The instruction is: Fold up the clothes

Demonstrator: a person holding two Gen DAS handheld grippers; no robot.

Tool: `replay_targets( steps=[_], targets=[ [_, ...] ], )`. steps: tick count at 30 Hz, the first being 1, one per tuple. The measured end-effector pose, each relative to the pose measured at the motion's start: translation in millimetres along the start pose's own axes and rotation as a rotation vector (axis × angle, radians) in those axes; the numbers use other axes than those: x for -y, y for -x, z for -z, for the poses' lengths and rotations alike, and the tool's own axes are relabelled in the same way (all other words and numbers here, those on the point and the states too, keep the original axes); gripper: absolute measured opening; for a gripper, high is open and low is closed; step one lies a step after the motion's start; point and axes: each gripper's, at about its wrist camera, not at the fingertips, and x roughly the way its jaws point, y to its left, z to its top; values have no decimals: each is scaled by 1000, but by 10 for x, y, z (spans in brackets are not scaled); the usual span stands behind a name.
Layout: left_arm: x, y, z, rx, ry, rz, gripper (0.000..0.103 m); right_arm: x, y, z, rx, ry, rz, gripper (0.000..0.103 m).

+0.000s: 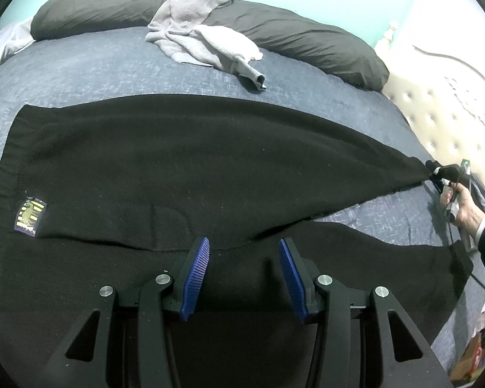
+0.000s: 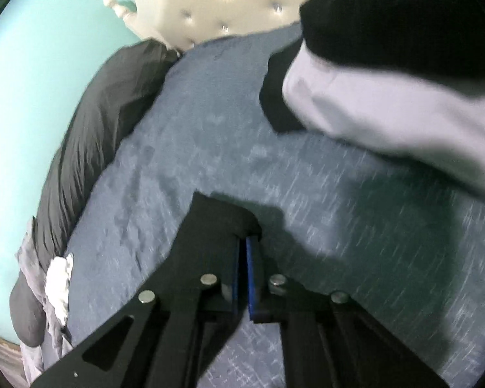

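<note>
Right gripper (image 2: pixel 242 242) fingers (image 2: pixel 251 274) clamped on black trousers (image 1: pixel 177 161)' leg end, left gripper (image 1: pixel 244 252) fingers apart.

A: Where is free room lying on the bed (image 1: pixel 80 74)?

B: A bare strip is running between the black garment (image 1: pixel 177 161) and the grey clothes heap (image 1: pixel 203 35).

A: What is blocking the far side?

B: Dark pillows (image 1: pixel 307 42) are lining the far edge; the tufted headboard (image 1: pixel 443 119) is closing the right end.

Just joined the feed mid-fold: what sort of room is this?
Most likely a bedroom: a bed with a blue-grey woven bedspread, long dark grey pillows and a cream tufted headboard.
</note>
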Motion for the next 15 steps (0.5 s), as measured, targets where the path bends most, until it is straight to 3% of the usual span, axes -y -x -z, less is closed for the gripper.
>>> replay_targets(
  steps=[3,6,9,11,15],
  targets=[
    [-4,-1,-1,0,0,0,49,58,-139,-5,-56,-5,45,3],
    [-9,0,-4,1,2,0,49,108,-275,7,-110,-34,32,6],
    [-8,-6,-2,0,4,0,49,219,-214,-13,-78,-109,-27,11],
    [-1,-2,-2,0,2,1,49,268,-139,-20,-43,-127,-23,29],
    [13,12,-6,2,-2,4,49,375,-7,-19,7,-166,-18,30]
  ],
)
